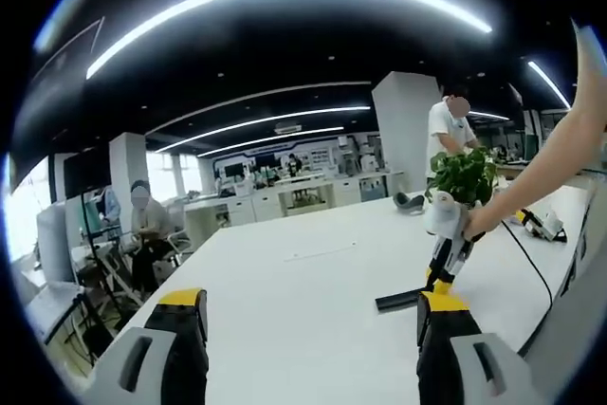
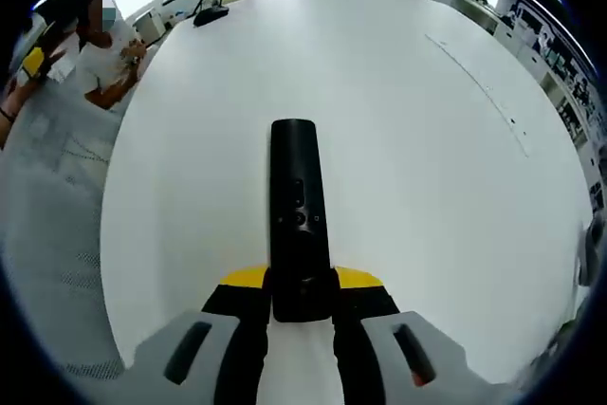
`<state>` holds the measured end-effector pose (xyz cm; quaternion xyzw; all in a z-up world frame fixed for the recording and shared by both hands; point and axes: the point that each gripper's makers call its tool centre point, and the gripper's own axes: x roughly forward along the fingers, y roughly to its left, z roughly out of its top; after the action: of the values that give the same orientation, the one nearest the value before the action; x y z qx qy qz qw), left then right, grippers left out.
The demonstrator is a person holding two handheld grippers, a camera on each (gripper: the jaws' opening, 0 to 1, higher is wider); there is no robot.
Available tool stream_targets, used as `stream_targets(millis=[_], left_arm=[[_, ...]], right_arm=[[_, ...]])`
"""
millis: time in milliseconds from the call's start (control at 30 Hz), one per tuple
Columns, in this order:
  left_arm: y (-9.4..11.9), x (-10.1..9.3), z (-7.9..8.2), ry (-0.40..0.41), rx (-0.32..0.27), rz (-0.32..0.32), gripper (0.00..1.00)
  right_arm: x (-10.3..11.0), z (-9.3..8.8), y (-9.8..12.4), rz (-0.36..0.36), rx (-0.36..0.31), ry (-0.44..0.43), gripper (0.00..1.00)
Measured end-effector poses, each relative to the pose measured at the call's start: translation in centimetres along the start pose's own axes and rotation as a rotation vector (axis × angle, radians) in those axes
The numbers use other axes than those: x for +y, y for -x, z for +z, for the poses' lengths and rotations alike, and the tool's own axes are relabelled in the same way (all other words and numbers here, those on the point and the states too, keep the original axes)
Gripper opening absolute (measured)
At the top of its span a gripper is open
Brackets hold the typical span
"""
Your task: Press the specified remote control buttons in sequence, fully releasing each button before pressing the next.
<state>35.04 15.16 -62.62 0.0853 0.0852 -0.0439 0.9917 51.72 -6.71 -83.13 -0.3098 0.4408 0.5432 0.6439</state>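
Right gripper (image 2: 302, 293) is clamping the remote control (image 2: 297, 220) between its jaws; left gripper (image 1: 313, 315) is hanging apart, holding nothing, over the white table (image 1: 285, 282).

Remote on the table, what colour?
Black, on the white table. The remote shows best in the right gripper view, between the yellow-tipped fingers.

A: so where's everything sitting relative to the remote (image 2: 299, 220)?

B: it lies flat on the table (image 2: 408, 139), near end tucked between the right gripper (image 2: 302, 293) jaws. A person (image 2: 106, 49) sits off the table edge, far left of it.

A: and from the left gripper view?

B: the remote (image 1: 398, 298) is right of the left gripper (image 1: 313, 315), the right gripper (image 1: 446, 251) standing over it. A plant (image 1: 465, 175) sits behind that, further back on the table (image 1: 285, 301).
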Motion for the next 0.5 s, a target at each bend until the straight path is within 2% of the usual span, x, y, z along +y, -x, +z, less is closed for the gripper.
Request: stream_targets(millis=[267,367,467,500], left_arm=[[0.0,-0.1,-0.2,-0.006,0.009,-0.002,0.95],[-0.1,-0.1,-0.2,-0.006,0.012,-0.005,0.95],[-0.1,-0.1,-0.2,-0.007,0.010,-0.007,0.95],[0.0,-0.1,-0.1,-0.003,0.006,-0.008,0.95]], right_arm=[[-1.9,0.1,0.1,-0.036,0.001,-0.010,0.24],[-2.1,0.1,0.1,-0.024,-0.012,-0.033,0.25],[-1.6,0.1,0.2,-0.047,-0.036,-0.040,0.25],[-1.9,0.6,0.1,-0.067,-0.067,-0.094,0.26]])
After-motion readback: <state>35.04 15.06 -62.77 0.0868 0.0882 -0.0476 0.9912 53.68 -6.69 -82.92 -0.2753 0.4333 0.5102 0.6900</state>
